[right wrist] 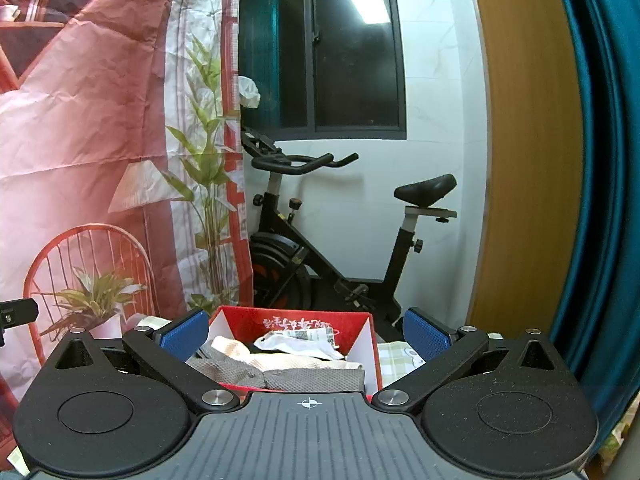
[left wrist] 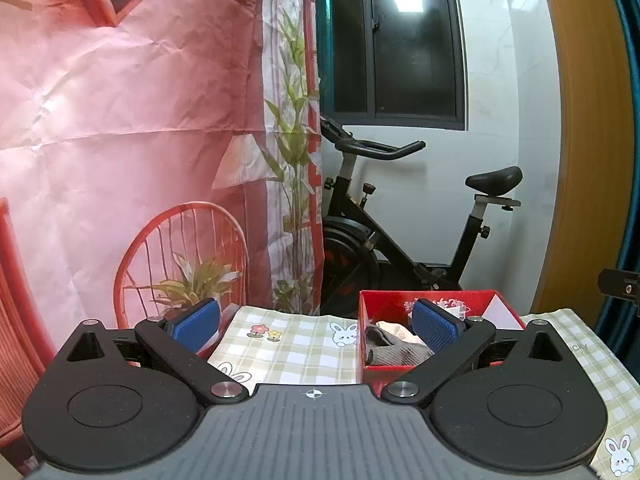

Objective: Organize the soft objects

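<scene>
Step in hand: since both sets of jaws are spread wide and hold nothing, a descent onto one cloth at a time is judged best, the pads closed on a fold, not a loose edge.
Left gripper [left wrist: 316, 322]: held above the checked tablecloth [left wrist: 288, 354], left of the box.
Right gripper [right wrist: 306, 334]: centred over the red box [right wrist: 294, 322].
Soft objects: a grey waffle cloth [right wrist: 304, 378] and cream cloth [right wrist: 288, 360] are seen piled inside.
Room: an exercise bike [right wrist: 320, 248], dark window [right wrist: 352, 48], printed backdrop [left wrist: 120, 120].

Left hand-held gripper [left wrist: 316, 326] and right hand-held gripper [right wrist: 306, 334] both gape wide, level
</scene>
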The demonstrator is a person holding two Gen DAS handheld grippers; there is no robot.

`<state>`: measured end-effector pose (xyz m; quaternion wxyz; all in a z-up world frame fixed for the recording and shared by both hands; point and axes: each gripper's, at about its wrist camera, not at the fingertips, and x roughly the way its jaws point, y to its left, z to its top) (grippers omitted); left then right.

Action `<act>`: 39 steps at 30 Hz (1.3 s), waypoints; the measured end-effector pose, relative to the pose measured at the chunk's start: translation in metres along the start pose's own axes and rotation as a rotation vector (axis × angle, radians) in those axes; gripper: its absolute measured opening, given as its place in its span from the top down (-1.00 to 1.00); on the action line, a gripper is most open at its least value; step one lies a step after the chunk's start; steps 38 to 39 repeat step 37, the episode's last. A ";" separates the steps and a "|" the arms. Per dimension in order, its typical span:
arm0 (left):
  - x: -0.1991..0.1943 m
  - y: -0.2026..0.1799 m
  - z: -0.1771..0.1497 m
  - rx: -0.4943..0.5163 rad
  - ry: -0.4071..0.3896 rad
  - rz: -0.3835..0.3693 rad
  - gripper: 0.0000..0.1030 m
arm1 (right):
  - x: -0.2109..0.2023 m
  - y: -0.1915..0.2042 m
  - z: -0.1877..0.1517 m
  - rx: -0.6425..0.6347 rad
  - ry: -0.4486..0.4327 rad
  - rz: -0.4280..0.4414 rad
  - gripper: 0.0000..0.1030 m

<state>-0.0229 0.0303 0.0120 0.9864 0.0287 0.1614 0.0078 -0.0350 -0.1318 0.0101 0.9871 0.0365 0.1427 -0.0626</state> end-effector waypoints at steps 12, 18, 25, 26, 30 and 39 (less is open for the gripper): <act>0.001 0.003 0.000 -0.006 0.001 -0.021 -1.00 | 0.000 0.000 -0.001 0.000 -0.001 0.001 -0.99; 0.001 0.002 0.000 -0.003 0.001 -0.027 -1.00 | -0.003 0.000 0.000 -0.001 -0.006 0.004 -0.99; 0.001 0.001 -0.001 0.000 0.003 -0.032 -1.00 | -0.003 -0.001 0.000 -0.001 -0.006 0.004 -0.99; 0.001 0.001 -0.002 0.001 0.002 -0.032 -1.00 | -0.003 -0.001 0.000 -0.001 -0.005 0.005 -0.99; 0.001 0.001 -0.003 0.002 0.003 -0.037 -1.00 | -0.003 -0.001 -0.001 -0.001 -0.005 0.004 -0.99; 0.001 0.002 -0.003 0.006 0.001 -0.050 -1.00 | -0.004 0.000 -0.001 0.000 -0.004 0.003 -0.99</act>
